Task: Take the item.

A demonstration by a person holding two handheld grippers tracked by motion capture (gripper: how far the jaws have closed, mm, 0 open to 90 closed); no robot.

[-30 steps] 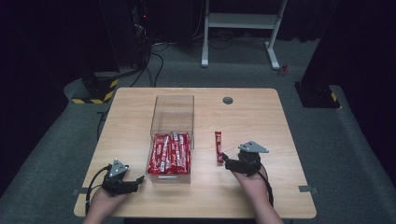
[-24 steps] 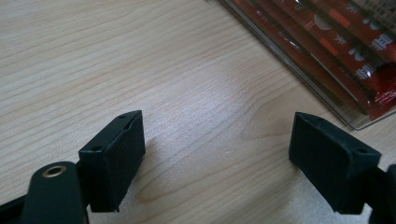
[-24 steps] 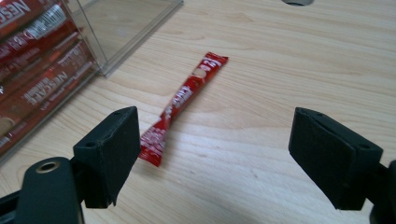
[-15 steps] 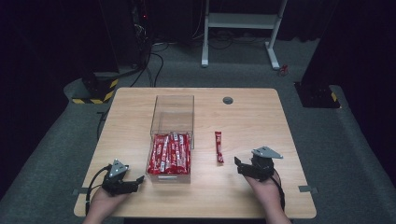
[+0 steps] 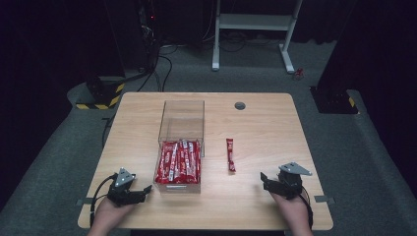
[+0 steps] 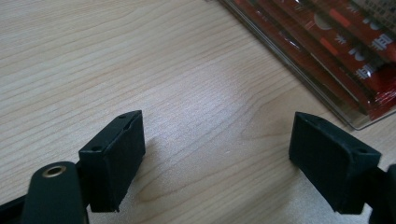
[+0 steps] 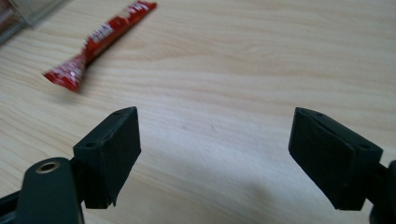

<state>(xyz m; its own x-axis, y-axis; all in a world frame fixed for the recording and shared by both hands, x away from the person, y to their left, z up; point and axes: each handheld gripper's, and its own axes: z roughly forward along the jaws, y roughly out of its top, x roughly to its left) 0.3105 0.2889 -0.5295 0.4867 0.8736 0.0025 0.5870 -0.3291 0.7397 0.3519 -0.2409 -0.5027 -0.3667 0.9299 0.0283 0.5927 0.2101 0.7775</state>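
The fingers [image 7: 109, 156] of the right gripper [image 5: 268, 180] stood wide apart over bare wood near the tabletop's [image 5: 265, 123] near right corner, clamped on nothing. The left gripper [image 5: 143, 189], by the near left corner, likewise had its fingers [image 6: 114, 158] spread and empty, just beside the near end of the clear box [image 5: 181, 129]. Farther in, a single red sachet [image 5: 230, 155] lay flat on the wood between the box and the right edge, apart from both. The box's near half held a layer of red sachets [image 5: 179, 162]; its far half looked empty.
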